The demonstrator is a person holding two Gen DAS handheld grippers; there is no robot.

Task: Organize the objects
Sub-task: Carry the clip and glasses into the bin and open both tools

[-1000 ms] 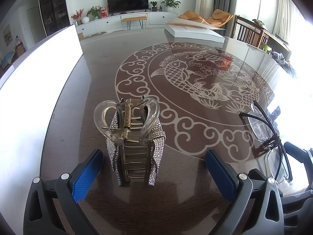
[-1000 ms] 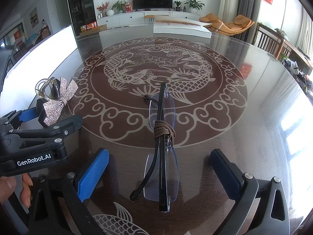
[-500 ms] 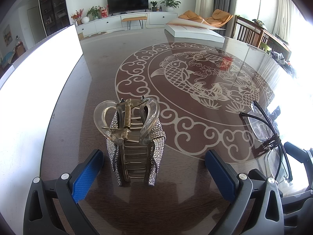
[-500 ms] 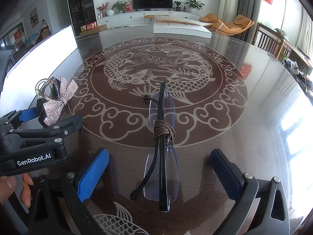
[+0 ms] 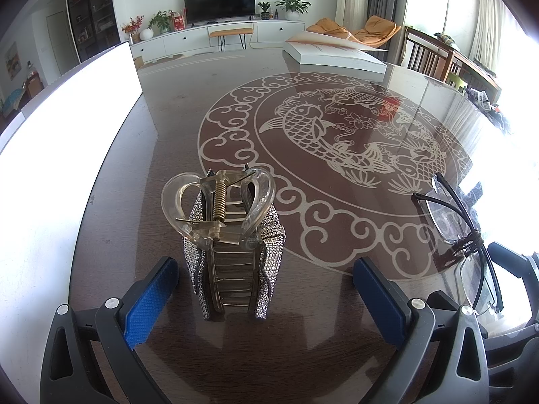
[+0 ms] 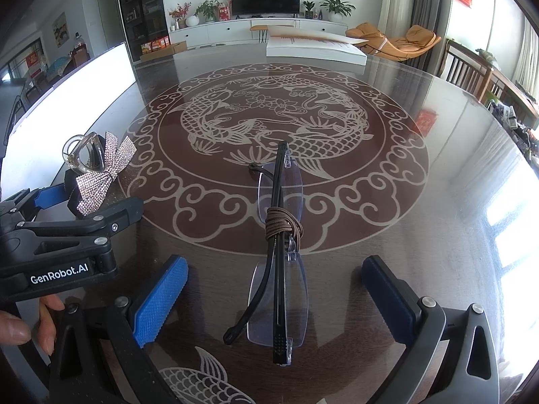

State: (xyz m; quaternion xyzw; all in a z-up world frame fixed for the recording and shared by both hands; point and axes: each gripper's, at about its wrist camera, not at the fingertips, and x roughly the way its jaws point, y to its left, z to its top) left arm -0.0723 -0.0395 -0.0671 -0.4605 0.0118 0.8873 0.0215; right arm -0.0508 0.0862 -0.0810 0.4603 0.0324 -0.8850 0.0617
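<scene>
- While both tools stand wide and hold nothing, the left tool (image 5: pixel 266 286) frames the rhinestone hair claw (image 5: pixel 232 239), upright on the counter (image 5: pixel 175 155) between its fingers.
- Folded glasses (image 6: pixel 279 256) lie between the right tool (image 6: pixel 273 293) fingers, untouched.

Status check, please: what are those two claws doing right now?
Left gripper open around hair clip. Right gripper open around folded glasses. Nothing gripped. Path clear.

Both wrist views low, forward over table (image 5: pixel 209 94); glasses (image 6: pixel 279 242) shared.
</scene>
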